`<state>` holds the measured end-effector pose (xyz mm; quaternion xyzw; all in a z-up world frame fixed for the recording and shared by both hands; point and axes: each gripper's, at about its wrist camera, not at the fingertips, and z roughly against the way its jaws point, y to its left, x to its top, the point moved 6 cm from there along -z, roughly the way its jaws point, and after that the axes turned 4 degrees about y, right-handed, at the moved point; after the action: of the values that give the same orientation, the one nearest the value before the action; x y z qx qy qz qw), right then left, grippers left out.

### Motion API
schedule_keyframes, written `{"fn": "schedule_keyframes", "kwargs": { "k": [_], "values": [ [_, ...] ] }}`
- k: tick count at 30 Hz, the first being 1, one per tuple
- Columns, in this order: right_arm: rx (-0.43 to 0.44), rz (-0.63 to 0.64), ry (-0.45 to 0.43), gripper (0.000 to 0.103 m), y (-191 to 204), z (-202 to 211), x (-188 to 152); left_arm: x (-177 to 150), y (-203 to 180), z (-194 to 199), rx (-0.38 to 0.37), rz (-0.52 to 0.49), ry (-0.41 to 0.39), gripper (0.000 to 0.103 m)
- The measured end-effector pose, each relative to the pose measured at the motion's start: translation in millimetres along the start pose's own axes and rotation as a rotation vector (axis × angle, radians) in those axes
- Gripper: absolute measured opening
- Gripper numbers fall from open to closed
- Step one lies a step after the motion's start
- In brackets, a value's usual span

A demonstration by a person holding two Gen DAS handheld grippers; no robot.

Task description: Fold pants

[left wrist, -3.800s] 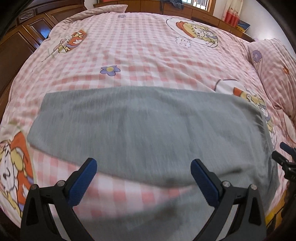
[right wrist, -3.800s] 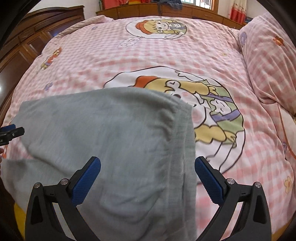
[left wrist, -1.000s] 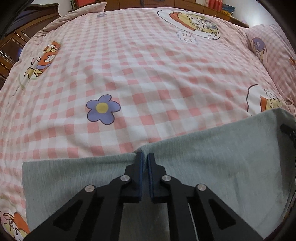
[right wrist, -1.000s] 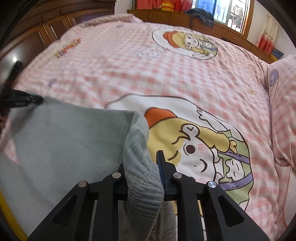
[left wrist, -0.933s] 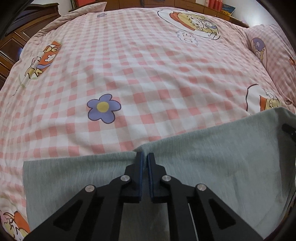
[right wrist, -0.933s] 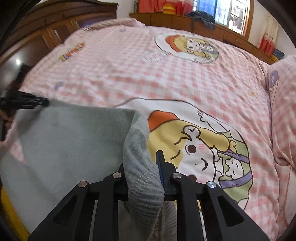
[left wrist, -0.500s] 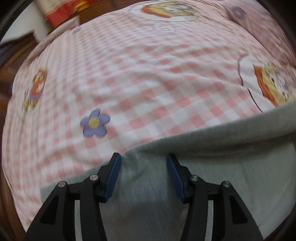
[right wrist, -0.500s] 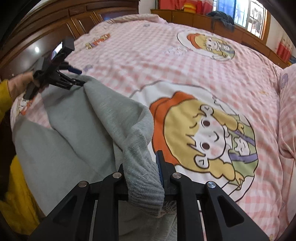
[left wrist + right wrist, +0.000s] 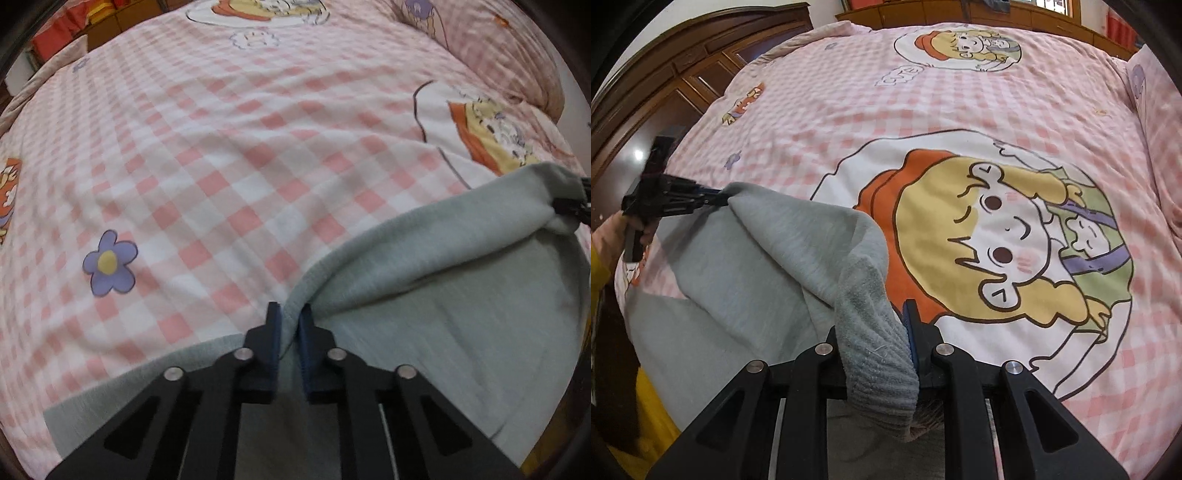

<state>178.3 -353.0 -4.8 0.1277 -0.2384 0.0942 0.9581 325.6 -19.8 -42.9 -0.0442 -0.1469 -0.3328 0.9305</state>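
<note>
Grey pants (image 9: 461, 295) lie on the near edge of the bed (image 9: 221, 147), folded along their length, and we hold their far edge lifted at two places. Our left gripper (image 9: 289, 325) is almost closed, with a thin fold of the cloth pinched between its blue pads; in the right view we see it (image 9: 716, 199) holding that same edge above the cover. Our right gripper (image 9: 875, 332) is closed on the thick ribbed waistband (image 9: 879, 369), which hangs over its left finger and hides it. Between the two grips the fabric sags in a loose curve, and the lower layer rests flat on the checked cover. We judge that the fold is just starting: the edge is raised but not yet carried over. The next move asks us to bring both hands together toward the near edge, at the same height and speed, so the upper layer lands straight on the lower one. If one hand goes ahead, the cloth may twist or wrinkle.
</note>
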Motion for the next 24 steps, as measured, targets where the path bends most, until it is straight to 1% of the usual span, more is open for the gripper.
{"fn": "schedule_keyframes", "kwargs": {
  "k": [3,5,9,10,11,14,15,18,21,24],
  "values": [
    [-0.009,0.011,-0.015,0.02,3,9,1,-10,6,18,-0.037,0.072,-0.054,0.005],
    [-0.024,0.022,-0.025,0.02,5,15,0,-20,6,39,-0.047,0.118,-0.098,0.005],
    [-0.043,0.046,-0.041,0.02,11,29,-6,-43,-11,83,-0.014,0.183,-0.167,0.005],
    [-0.05,0.057,-0.045,0.02,13,32,-8,-53,-17,97,-0.007,0.21,-0.186,0.005],
    [-0.058,0.068,-0.049,0.02,15,36,-11,-53,-31,106,0.003,0.223,-0.198,0.005],
    [-0.079,0.094,-0.057,0.02,19,46,-24,-76,-58,135,0.039,0.244,-0.237,0.005],
    [-0.081,0.098,-0.056,0.02,21,49,-30,-86,-69,144,0.053,0.251,-0.246,0.005],
    [-0.075,0.102,-0.05,0.021,23,56,-50,-114,-94,160,0.045,0.275,-0.267,0.005],
    [-0.087,0.117,-0.034,0.022,25,58,-73,-148,-121,167,0.038,0.316,-0.258,0.005],
    [-0.134,0.124,-0.006,0.032,24,58,-95,-177,-139,165,0.03,0.342,-0.237,0.005]
  ]
}}
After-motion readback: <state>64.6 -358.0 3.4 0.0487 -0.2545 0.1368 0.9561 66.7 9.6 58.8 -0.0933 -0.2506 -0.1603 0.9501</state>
